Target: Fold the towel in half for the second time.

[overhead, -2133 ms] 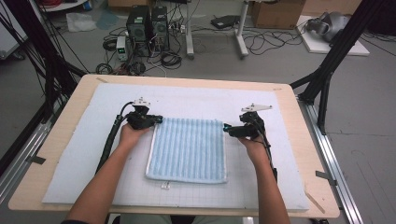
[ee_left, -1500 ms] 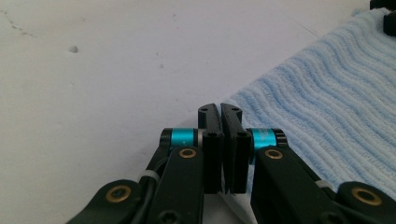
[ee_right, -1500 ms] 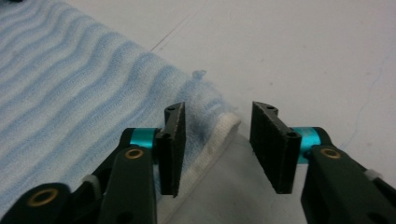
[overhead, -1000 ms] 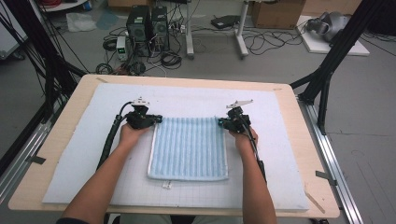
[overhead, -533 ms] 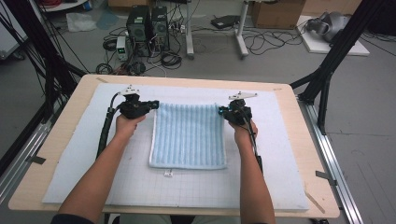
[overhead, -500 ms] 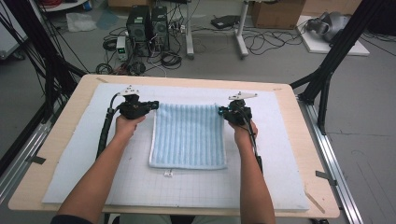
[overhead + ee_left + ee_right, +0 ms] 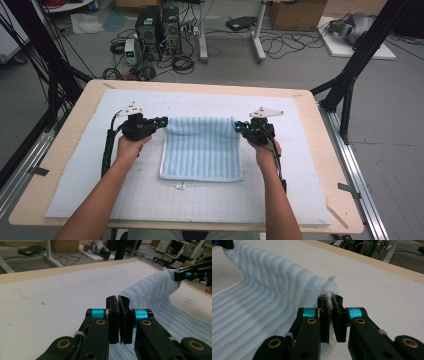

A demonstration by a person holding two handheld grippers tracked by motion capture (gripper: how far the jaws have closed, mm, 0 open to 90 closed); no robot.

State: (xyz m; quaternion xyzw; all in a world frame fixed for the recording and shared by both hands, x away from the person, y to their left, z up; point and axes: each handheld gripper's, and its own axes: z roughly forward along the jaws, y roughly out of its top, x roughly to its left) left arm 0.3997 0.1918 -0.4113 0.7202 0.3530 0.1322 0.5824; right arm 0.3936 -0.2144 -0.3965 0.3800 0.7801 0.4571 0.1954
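Note:
A light blue striped towel [image 7: 202, 150] lies on the white mat [image 7: 190, 200] in the middle of the table, its far edge lifted off the mat. My left gripper [image 7: 164, 120] is shut on the towel's far left corner, and my right gripper [image 7: 237, 126] is shut on its far right corner. In the left gripper view the jaws [image 7: 118, 315] pinch the towel [image 7: 160, 297], which stretches across to the other gripper [image 7: 190, 275]. In the right gripper view the towel's frayed corner [image 7: 331, 281] sticks up between the closed jaws [image 7: 331, 315]. The near edge rests on the mat with a small tag [image 7: 180, 186].
The wooden table [image 7: 70, 120] has a black frame post [image 7: 350, 85] at its right rear and rails along both sides. Beyond the far edge the floor holds computer towers [image 7: 160, 25], cables and boxes. White mat surrounds the towel on every side.
Both grippers have moved toward the far side and risen, lifting the towel's far edge off the mat and dragging the towel away from the person.

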